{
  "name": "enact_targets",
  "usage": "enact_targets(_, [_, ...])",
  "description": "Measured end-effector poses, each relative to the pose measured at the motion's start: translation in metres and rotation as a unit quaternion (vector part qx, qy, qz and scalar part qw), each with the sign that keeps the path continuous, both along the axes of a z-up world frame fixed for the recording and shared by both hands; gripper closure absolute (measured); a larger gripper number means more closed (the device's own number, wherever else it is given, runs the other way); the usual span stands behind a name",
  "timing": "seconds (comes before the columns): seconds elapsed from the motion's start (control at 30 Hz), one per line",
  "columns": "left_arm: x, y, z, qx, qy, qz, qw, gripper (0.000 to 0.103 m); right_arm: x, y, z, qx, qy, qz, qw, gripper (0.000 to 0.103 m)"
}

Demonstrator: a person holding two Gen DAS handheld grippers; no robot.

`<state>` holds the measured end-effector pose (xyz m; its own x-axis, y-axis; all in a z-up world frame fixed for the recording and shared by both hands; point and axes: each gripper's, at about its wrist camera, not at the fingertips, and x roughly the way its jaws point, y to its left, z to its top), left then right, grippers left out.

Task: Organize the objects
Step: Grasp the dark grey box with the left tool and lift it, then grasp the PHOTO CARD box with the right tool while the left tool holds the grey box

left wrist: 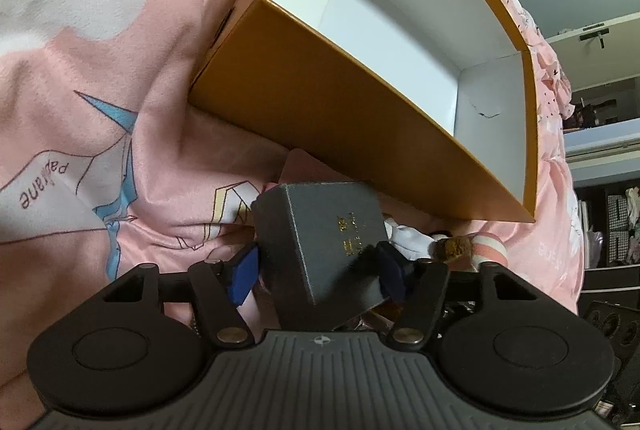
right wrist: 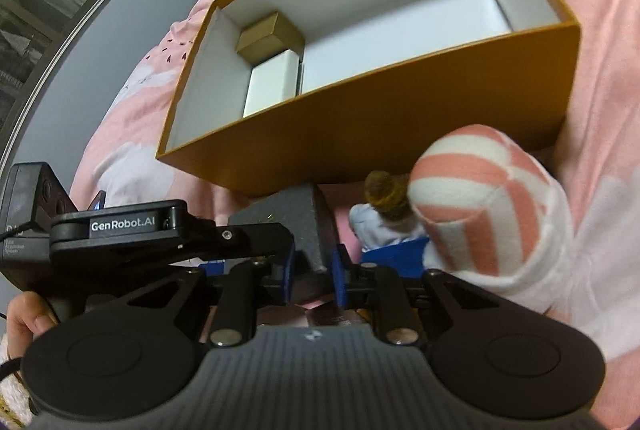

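Caught the grey box (left wrist: 320, 230) between the blue pads of the left gripper (left wrist: 316, 270), one pad on each flank, clenched on it across its width. Held it tilted, one corner raised, low over the pink bedspread (left wrist: 100, 109) and just in front of the orange box (left wrist: 320, 101). Took it across the wide faces, most likely to stop so blocky a thing from swivelling.

Nipped the same grey box with the right gripper (right wrist: 314, 272) too, jaws drawn narrow and grasping what looked like its near lower edge. Seemed a steadying pinch rather than a carrying one. Could not tell from that view how deep the bite went.

Found the orange box open-topped and white-walled, resting on the bedspread with its long side towards both cameras. Spotted a small tan carton (right wrist: 268, 35) and a white box (right wrist: 272, 81) packed side by side against one end wall, touching. Left most of the floor bare that way, presumably to take the next items in a row.

Judged the grey box bound for that free space, over the near wall.

Noted a pink-and-white striped sock (right wrist: 480, 197) and a brown-haired doll (right wrist: 384, 189) just beside the grey box, near enough to snag. Glimpsed a person's hand (right wrist: 28, 314) on the left gripper's handle.
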<state>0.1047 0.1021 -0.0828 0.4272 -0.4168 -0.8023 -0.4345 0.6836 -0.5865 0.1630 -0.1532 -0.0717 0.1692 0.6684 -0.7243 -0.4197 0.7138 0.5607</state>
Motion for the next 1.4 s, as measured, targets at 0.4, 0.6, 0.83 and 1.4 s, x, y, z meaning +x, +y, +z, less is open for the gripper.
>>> enact_targets(0.4, [-0.012, -0.001, 0.021, 0.025, -0.026, 0.004, 0.9994, 0.054, -0.001, 0.0, 0.004, -0.007, -0.007, 0.001, 1.0, 0.081])
enact_targets(0.6, [-0.014, 0.012, 0.011, -0.002, -0.015, 0.033, 0.9994, 0.05, 0.0, 0.004, 0.001, -0.002, 0.006, 0.005, 1.0, 0.081])
enact_targets(0.83, [-0.01, 0.013, 0.008, 0.01, -0.011, 0.044, 0.9989, 0.037, 0.0, 0.014, -0.006, 0.029, 0.029, 0.023, 0.999, 0.081])
enact_targets(1.4, [-0.012, 0.023, 0.021, 0.021, -0.041, 0.049, 0.9977, 0.059, 0.0, 0.012, 0.013, 0.006, -0.008, 0.021, 1.0, 0.074])
